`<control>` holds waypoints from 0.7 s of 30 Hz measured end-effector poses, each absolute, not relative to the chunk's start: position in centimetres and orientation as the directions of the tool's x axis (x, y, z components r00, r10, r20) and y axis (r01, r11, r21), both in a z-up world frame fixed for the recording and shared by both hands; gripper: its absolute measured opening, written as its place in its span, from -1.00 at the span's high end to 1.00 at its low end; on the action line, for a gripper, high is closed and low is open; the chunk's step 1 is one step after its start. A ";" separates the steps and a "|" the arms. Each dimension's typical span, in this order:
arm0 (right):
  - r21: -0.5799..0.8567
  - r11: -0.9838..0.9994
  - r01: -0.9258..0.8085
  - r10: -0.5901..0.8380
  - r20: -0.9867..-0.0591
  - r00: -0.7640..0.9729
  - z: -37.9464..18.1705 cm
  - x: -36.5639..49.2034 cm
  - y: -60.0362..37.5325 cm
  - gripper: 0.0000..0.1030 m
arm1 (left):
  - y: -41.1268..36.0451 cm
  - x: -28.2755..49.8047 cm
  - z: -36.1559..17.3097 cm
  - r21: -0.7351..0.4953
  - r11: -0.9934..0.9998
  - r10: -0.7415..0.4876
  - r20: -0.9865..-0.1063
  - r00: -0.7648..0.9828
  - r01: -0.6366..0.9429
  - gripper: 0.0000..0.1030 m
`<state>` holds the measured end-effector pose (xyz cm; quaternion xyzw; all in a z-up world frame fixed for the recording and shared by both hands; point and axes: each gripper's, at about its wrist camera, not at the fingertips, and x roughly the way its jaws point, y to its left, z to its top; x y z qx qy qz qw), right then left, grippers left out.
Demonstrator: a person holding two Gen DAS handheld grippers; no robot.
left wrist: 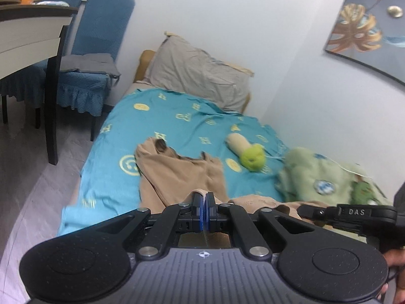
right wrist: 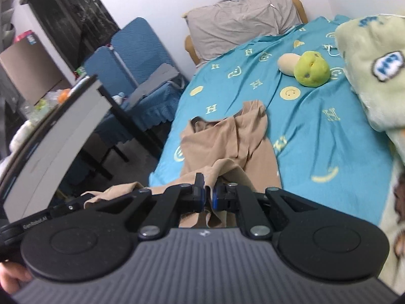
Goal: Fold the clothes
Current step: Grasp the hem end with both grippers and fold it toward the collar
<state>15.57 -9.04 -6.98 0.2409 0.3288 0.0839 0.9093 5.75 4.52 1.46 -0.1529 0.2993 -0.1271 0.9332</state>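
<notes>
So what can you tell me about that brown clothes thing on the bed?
The tan garment looks like thin, soft, stretchy fabric, maybe leggings or tights, with a darker opening at its far end. It lies crumpled and wrinkled on the turquoise sheet. Its near edge is lifted, pinched in both the left claw and the right claw. It isn't folded yet.

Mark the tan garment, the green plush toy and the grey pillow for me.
tan garment [right wrist: 227, 141]: right wrist view, middle of the cloth.
green plush toy [right wrist: 312, 69]: right wrist view, its round green end.
grey pillow [left wrist: 197, 73]: left wrist view, centre.
</notes>
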 end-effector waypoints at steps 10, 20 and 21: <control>0.441 0.893 0.093 0.252 -0.660 0.708 -17.4 26.4 -8.8 0.81 | 3.7 17.7 -9.0 -0.273 0.956 -0.252 -0.582 0.773 0.107 0.95; 0.313 0.944 0.102 0.167 -0.723 0.670 -22.5 29.3 -7.3 0.78 | 3.0 21.8 -15.7 -0.207 0.974 -0.216 -0.708 0.672 0.096 0.86; 0.320 0.941 0.107 0.170 -0.723 0.669 -22.4 29.2 -7.4 0.78 | 2.9 21.8 -15.6 -0.197 0.975 -0.212 -0.707 0.675 0.101 0.86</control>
